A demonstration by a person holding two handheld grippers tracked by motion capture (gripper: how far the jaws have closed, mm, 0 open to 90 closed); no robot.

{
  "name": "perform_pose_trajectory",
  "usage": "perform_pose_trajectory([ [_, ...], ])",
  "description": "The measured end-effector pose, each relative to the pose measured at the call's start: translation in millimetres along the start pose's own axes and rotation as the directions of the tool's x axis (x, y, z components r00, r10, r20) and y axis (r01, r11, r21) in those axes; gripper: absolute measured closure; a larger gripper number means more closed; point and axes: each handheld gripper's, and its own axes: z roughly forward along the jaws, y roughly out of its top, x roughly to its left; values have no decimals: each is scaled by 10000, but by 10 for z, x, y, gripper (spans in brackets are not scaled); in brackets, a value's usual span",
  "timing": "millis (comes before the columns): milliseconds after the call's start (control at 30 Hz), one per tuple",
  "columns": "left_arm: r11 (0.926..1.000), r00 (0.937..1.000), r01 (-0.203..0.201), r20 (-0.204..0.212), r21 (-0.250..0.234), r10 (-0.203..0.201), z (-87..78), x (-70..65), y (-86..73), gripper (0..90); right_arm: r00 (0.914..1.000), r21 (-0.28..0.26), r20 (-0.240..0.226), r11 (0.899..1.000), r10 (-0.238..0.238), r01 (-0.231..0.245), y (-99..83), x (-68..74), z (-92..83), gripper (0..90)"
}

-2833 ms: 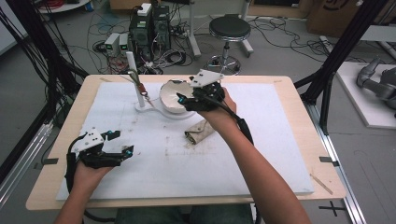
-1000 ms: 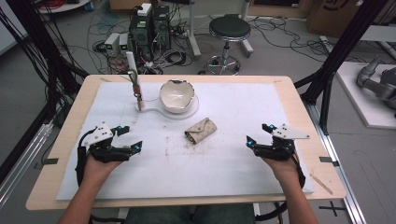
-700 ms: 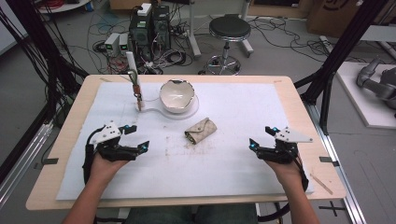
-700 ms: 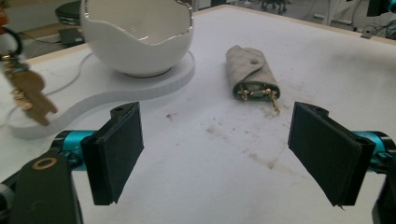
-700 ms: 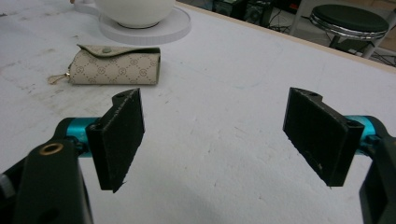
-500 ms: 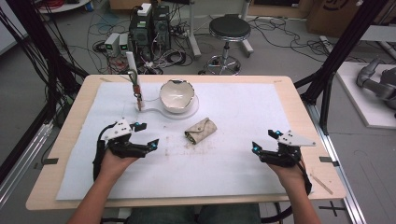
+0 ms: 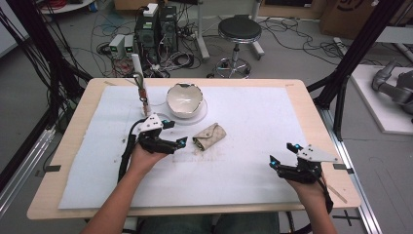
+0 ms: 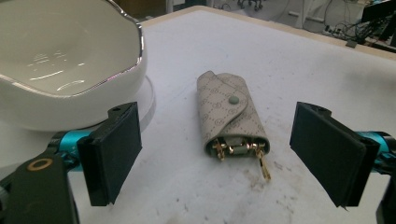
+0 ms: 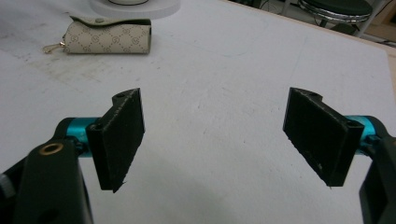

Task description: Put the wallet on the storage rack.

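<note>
Your left gripper (image 8: 217, 154) is spread wide, the beige key pouch (image 8: 229, 114) lying just ahead between its jaws, the white bowl (image 8: 65, 60) alongside. Your right gripper (image 9: 215, 140) gapes empty, well apart.

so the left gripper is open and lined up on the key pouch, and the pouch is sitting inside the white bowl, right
Not quite. The left gripper is open and lined up on the key pouch, but the pouch is not in the white bowl. It lies flat on the white table cover, beside the bowl. The left gripper view shows this, and the high view confirms it.
</note>
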Motion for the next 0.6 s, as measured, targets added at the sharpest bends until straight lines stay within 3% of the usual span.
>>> perform_pose_trajectory([
  [367, 9963, 9994, -30, 358, 859, -1, 519, -124, 58, 165, 9999, 219, 108, 9997, -109, 106, -44, -14, -7, 211],
  [600, 9847, 9998, -89, 213, 1739, 53, 773, -144, 12, 165, 9994, 332, 1, 9988, -350, 350, -33, 20, 39, 211],
])
